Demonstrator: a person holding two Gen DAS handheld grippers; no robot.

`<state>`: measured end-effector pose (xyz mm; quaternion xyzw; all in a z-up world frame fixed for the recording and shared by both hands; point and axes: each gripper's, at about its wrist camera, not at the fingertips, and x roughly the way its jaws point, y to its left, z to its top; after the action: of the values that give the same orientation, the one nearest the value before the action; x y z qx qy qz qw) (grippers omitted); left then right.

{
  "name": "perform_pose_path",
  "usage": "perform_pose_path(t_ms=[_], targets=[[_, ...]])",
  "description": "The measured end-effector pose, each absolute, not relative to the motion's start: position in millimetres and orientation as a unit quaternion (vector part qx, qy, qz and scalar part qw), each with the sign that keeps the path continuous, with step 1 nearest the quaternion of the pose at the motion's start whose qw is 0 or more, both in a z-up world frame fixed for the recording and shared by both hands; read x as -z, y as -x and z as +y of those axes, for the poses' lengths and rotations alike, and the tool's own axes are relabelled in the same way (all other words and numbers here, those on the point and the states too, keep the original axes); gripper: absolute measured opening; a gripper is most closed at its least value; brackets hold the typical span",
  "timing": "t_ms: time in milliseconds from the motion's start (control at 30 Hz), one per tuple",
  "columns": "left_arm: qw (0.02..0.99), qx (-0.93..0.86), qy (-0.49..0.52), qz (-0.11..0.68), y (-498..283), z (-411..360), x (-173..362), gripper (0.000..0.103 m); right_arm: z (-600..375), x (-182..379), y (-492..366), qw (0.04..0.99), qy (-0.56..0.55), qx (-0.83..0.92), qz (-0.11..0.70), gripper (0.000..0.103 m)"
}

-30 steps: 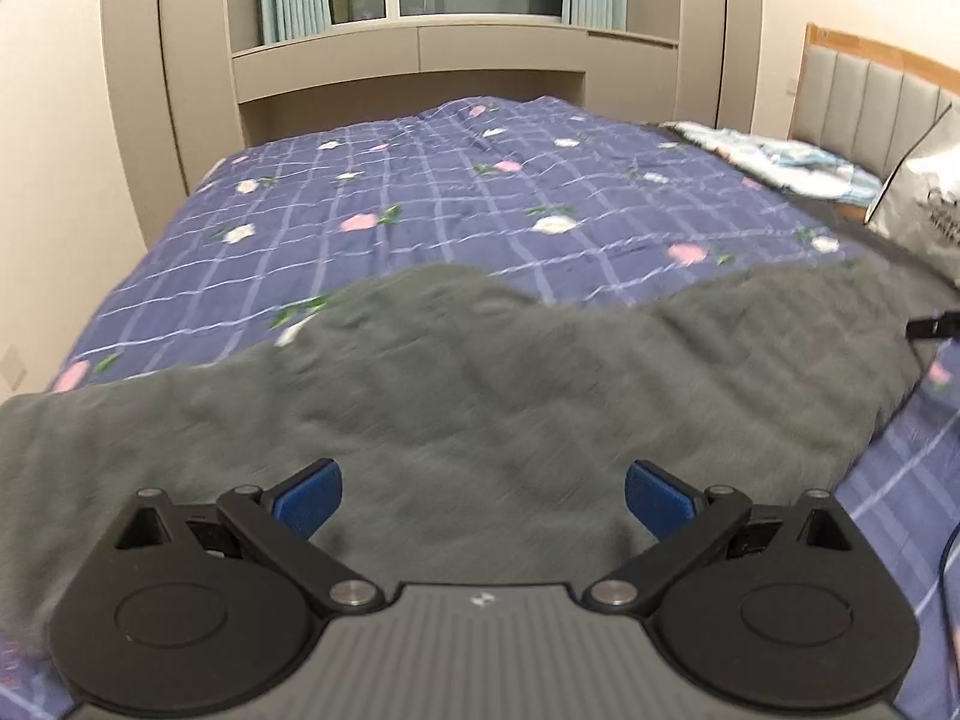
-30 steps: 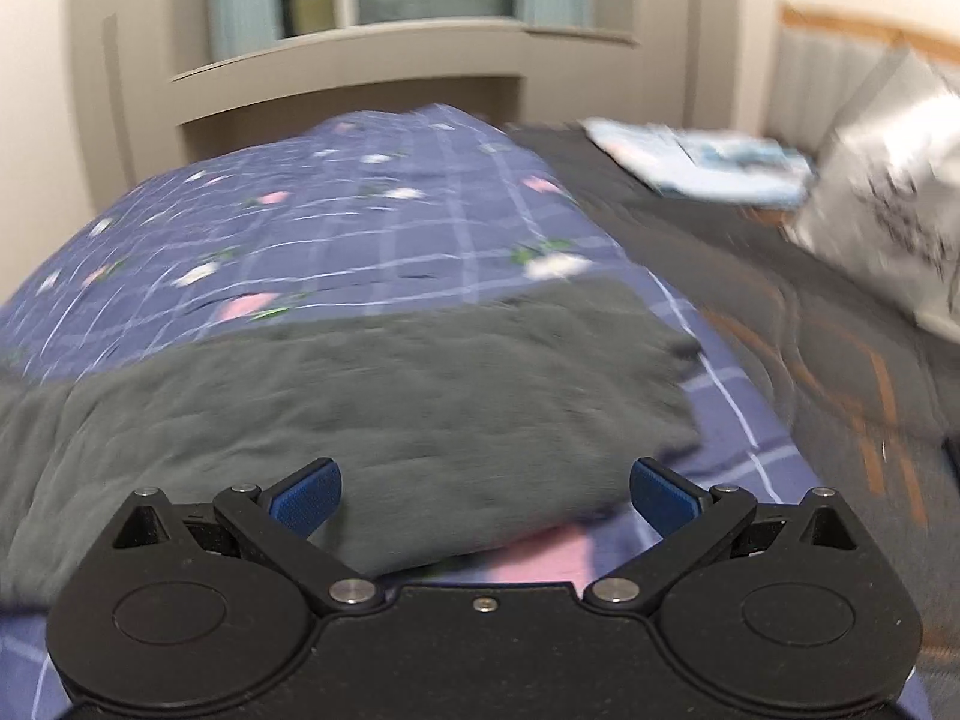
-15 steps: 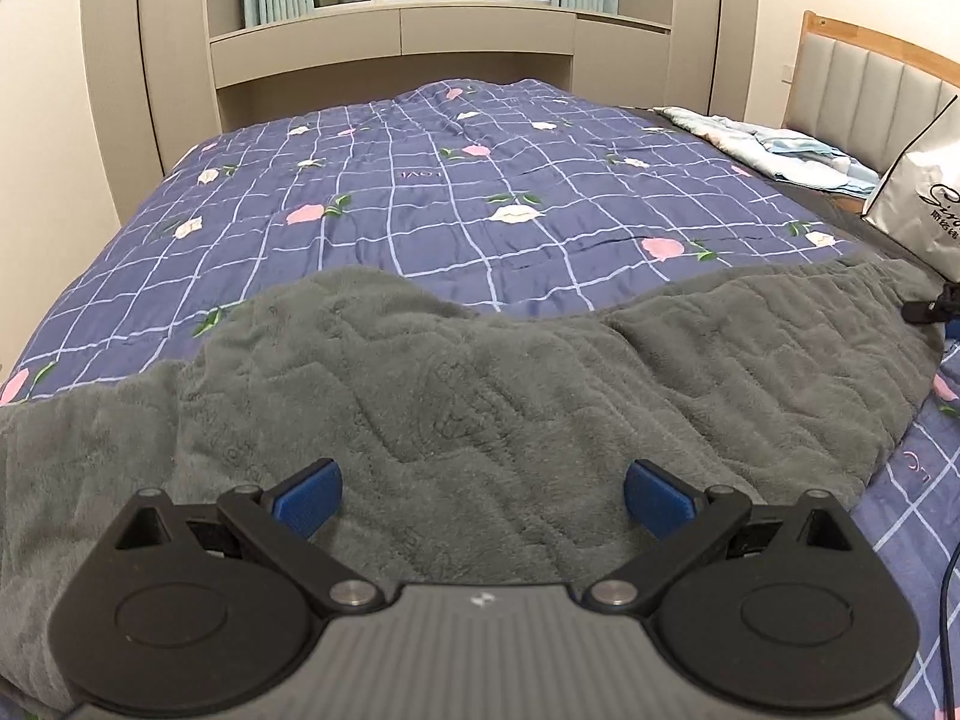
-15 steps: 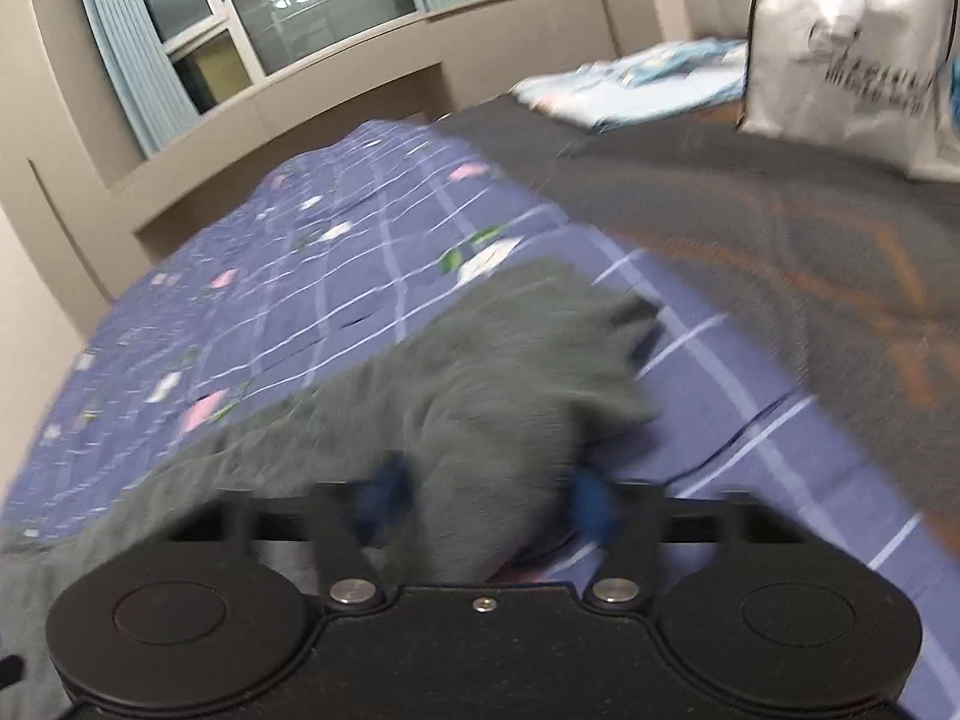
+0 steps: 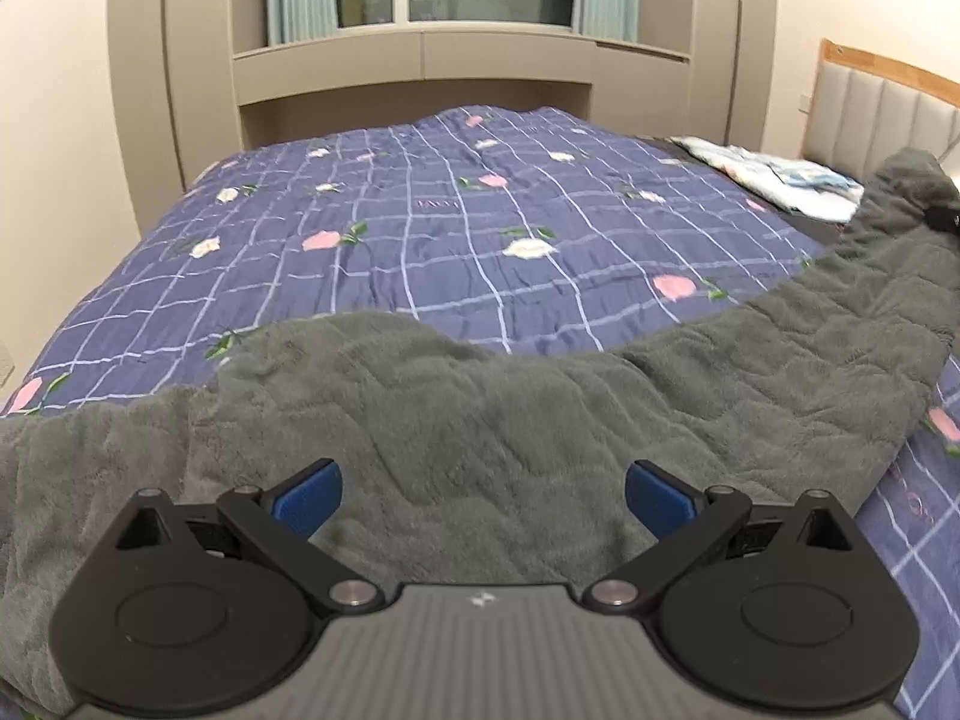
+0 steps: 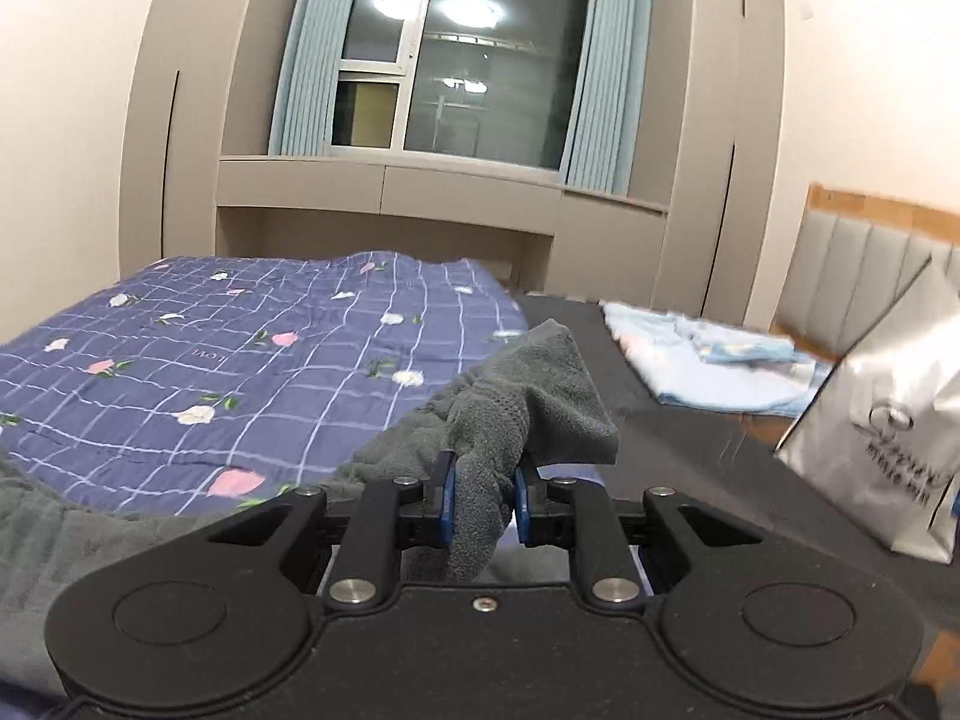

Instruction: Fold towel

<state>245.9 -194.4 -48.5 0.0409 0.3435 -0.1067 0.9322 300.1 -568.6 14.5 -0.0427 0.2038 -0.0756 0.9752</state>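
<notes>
A dark grey fleece towel (image 5: 480, 420) lies spread across the near part of the bed. My left gripper (image 5: 483, 501) hovers open over its near edge, blue pads wide apart with only towel surface between them. My right gripper (image 6: 485, 501) is shut on the towel's right corner (image 6: 528, 402), which is bunched between the blue pads and lifted off the bed. In the left wrist view that raised corner (image 5: 906, 192) shows at the far right, with a dark bit of the right gripper beside it.
The bed carries a purple checked floral quilt (image 5: 450, 240) and a dark sheet (image 6: 690, 450). A folded light blue cloth (image 6: 714, 366) lies near the padded headboard (image 6: 864, 276). A silver bag (image 6: 900, 432) stands at the right. Cabinets and a window are beyond.
My right gripper closed on the towel's right corner and lifted it upward off the bed. The left gripper stayed open over the near edge, tilting up slightly.
</notes>
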Motion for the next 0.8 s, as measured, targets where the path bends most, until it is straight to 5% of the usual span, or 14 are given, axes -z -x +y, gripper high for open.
perform_pose_path(t_ms=[400, 467, 633, 800], targets=[[0.919, 0.054, -0.062, 0.385, -265.0, -185.0, 71.8, 0.103, -598.6, 67.5, -320.7, 0.945, 0.011, 0.137, 0.298, 0.028], [0.92, 0.053, -0.065, 0.384, -264.4, -184.0, 68.5, 0.103, -599.1, 73.6, -317.5, 0.942, 0.01, 0.141, 0.304, 0.037], [0.929, 0.051, -0.066, 0.361, -254.5, -172.8, 46.3, 0.103, -590.2, 65.4, -302.2, 0.944, 0.018, 0.145, 0.296, 0.096], [0.939, 0.029, -0.075, 0.333, -233.1, -146.2, 12.1, 0.103, -548.2, 40.2, -282.4, 0.955, 0.038, 0.095, 0.277, 0.103]])
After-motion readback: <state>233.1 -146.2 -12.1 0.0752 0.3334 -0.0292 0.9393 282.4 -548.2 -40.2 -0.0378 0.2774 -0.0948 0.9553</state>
